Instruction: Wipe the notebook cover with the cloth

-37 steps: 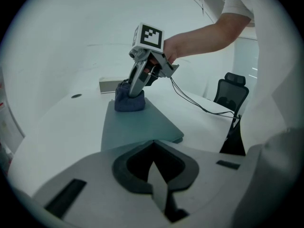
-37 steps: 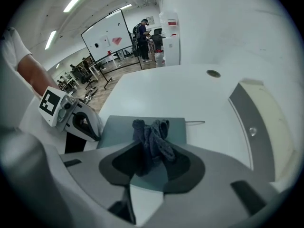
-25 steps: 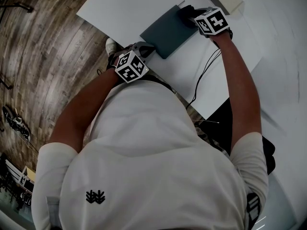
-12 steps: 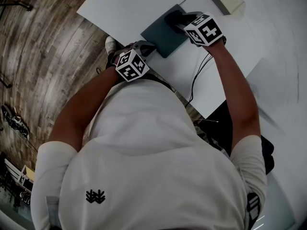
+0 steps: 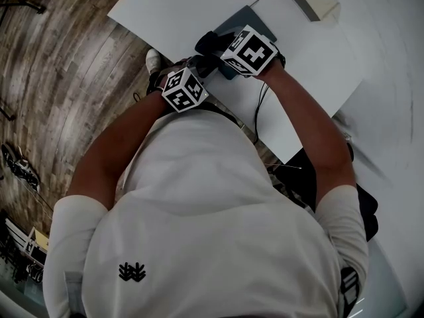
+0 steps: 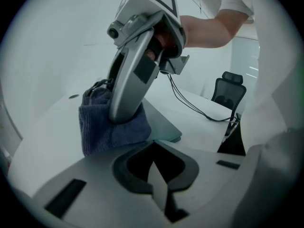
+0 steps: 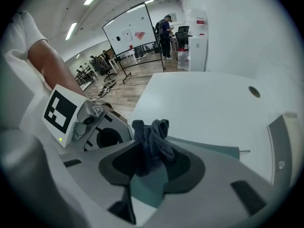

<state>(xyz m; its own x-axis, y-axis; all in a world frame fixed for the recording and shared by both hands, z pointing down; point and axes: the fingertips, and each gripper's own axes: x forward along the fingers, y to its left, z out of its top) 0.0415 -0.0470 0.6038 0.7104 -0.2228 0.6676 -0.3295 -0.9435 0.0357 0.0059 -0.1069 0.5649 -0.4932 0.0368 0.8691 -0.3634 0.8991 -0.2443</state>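
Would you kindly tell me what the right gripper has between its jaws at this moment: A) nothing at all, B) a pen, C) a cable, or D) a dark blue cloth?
D: the right gripper view shows the right gripper shut on the bunched dark blue cloth, down at the notebook.

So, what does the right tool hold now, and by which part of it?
The right tool grips the dark blue ribbed cloth by a bunched-up fold pinched between its jaws.
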